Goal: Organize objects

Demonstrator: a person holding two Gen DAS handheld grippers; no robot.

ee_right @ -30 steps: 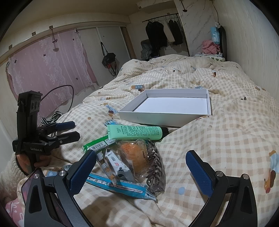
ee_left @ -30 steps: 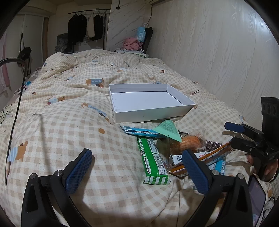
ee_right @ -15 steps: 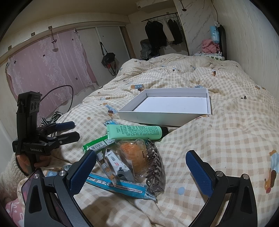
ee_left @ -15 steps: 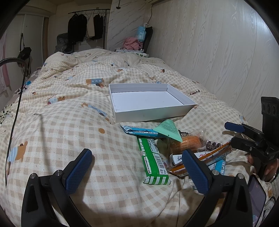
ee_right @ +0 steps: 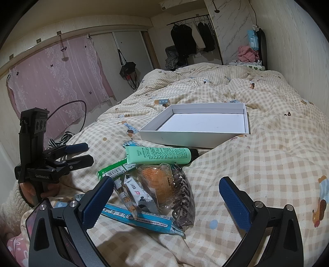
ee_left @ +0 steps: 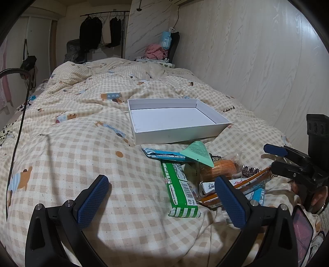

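Soft checked duvet (ee_left: 82, 143); white box (ee_left: 176, 121) empty at far side, item pile (ee_right: 152, 180) near. Left gripper (ee_left: 162, 203) and right gripper (ee_right: 166, 201) wide open, nothing held. Risk: items dragged or slipped on yielding bedding.

A home bedroom: checked duvet (ee_left: 82, 143), clothes rail (ee_right: 191, 19), pink curtain (ee_right: 55, 71).

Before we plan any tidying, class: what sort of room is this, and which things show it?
Most likely a bedroom: a bed under a beige checked quilt, dark clothes on a hanging rail, and a pink lace curtain along one wall.
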